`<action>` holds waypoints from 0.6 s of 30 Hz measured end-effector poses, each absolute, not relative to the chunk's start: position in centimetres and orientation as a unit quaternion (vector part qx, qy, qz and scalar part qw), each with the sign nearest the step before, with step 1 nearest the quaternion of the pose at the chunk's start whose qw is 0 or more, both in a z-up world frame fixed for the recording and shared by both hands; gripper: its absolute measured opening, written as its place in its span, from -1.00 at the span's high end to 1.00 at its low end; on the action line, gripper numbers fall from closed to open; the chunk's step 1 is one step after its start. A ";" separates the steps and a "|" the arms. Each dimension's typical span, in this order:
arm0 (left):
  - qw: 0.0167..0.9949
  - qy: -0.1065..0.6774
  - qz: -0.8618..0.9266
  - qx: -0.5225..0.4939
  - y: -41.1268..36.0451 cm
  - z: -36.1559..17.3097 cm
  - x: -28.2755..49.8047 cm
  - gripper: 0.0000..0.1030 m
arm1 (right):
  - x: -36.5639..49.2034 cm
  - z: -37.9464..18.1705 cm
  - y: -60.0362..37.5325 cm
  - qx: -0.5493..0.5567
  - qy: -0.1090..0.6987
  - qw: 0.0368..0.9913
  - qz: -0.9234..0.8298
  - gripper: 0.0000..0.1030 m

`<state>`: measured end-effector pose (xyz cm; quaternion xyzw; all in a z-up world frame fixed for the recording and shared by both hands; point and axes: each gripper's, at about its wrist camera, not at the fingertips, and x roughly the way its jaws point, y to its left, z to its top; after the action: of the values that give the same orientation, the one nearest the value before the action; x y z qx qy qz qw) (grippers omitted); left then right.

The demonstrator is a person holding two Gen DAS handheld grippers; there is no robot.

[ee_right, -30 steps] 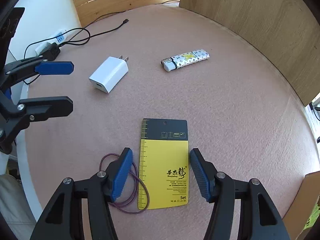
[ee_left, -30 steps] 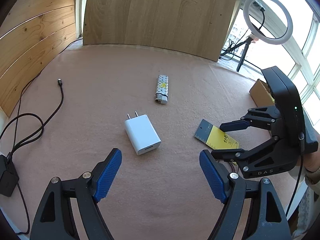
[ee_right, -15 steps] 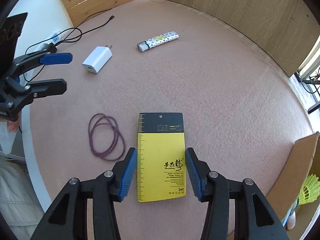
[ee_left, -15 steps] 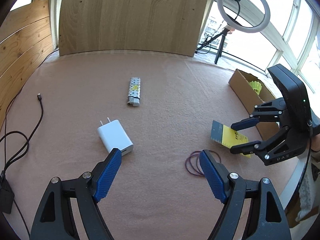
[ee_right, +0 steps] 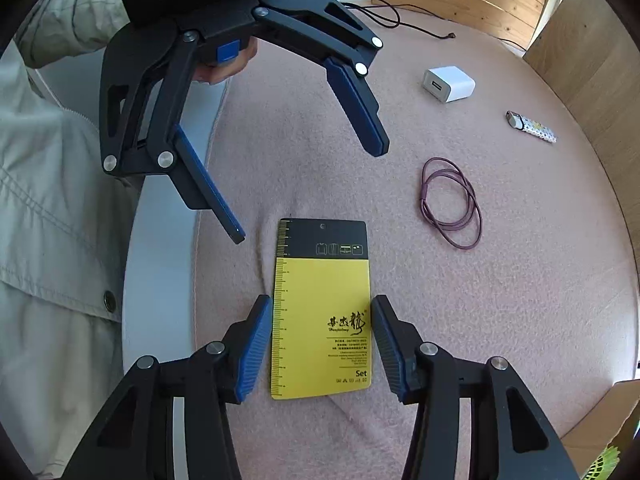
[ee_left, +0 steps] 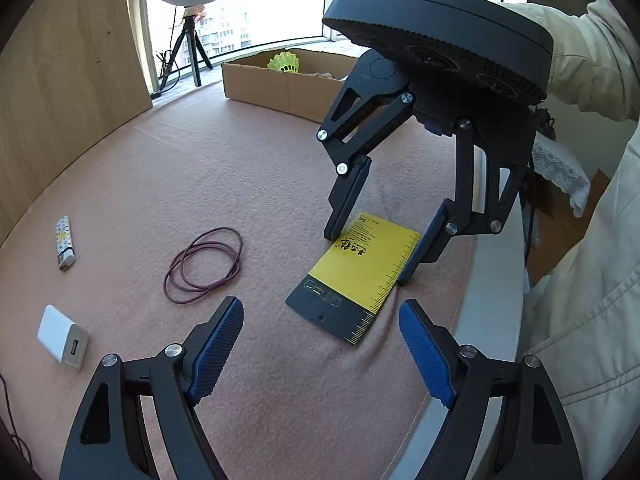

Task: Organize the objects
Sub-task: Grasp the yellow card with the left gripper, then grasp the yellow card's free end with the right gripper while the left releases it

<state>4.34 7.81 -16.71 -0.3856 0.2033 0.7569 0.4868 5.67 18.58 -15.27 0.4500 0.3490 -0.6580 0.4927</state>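
Note:
A yellow and black card (ee_right: 322, 312) lies flat on the pink cloth near the table's edge; it also shows in the left wrist view (ee_left: 356, 272). My right gripper (ee_right: 322, 322) straddles its yellow end, fingers at both long edges, narrowly open and apparently touching them. It shows in the left wrist view (ee_left: 366, 256) too. My left gripper (ee_left: 320, 320) is open and empty, hovering just short of the card's black end; it also shows in the right wrist view (ee_right: 312, 196). A purple cord loop (ee_left: 204, 264), a white charger (ee_left: 64, 340) and a patterned lighter (ee_left: 65, 242) lie further off.
A cardboard box (ee_left: 280, 84) with a yellow shuttlecock (ee_left: 285, 62) stands at the table's far side. Wooden panels (ee_left: 60, 64) surround the table. A black cable (ee_right: 400, 20) lies at the far edge. The cloth is wrinkled beside the card. The person's sleeve is close on the right.
The left gripper has swung right and now faces the card and the right gripper. The card has come closer to the table's edge with the right gripper around it.

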 end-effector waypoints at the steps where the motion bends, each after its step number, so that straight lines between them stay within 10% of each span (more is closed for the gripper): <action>1: 0.489 0.201 0.755 -0.387 8.0 -16.8 4.1 -0.60 | 5.6 -15.3 19.0 0.453 0.347 0.490 -0.658 0.06; 18: 0.530 0.213 0.721 -0.391 9.2 -18.2 4.6 -0.18 | 4.2 -15.1 19.5 0.466 0.318 0.504 -0.654 0.11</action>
<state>4.59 9.23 -18.24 -0.3912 0.2132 0.7214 0.5302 4.20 19.53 -15.13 0.4664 0.3177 -0.6538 0.5040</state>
